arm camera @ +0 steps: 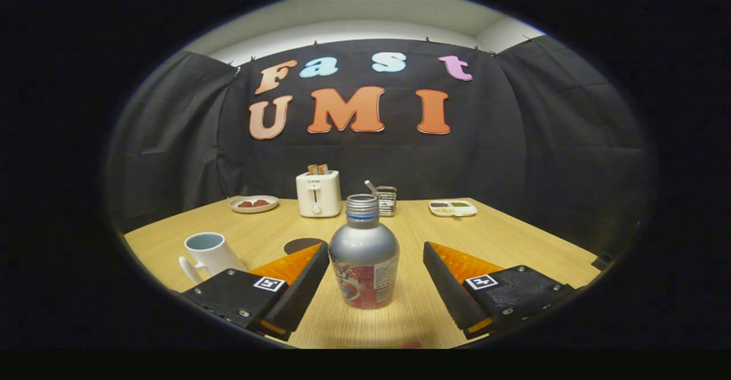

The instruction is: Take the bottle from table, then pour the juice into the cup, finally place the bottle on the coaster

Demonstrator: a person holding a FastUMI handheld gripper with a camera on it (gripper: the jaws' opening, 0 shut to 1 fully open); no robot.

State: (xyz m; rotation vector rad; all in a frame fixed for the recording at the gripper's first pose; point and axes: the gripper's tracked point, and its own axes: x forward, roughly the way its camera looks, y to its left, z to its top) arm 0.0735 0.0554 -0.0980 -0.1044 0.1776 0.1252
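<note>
Silver bottle (364,252) between open gripper (376,257) fingers.

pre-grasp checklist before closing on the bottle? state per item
1. Gripper open: ok, fingers spread wide, one on each side of the bottle.
2. Bottle between the fingers: ok, roughly centred, visible gap on both sides, neither finger touching.
3. Bottle upright on the table: ok, standing straight.
4. Cap on: ok for lifting, still screwed on; not ok for pouring.
5. Cup ready: ok, upright, mouth open, just beyond the left finger; contents cannot tell.
6. Coaster free: cannot tell, a dark round patch beyond the left finger, partly hidden by it.
</note>
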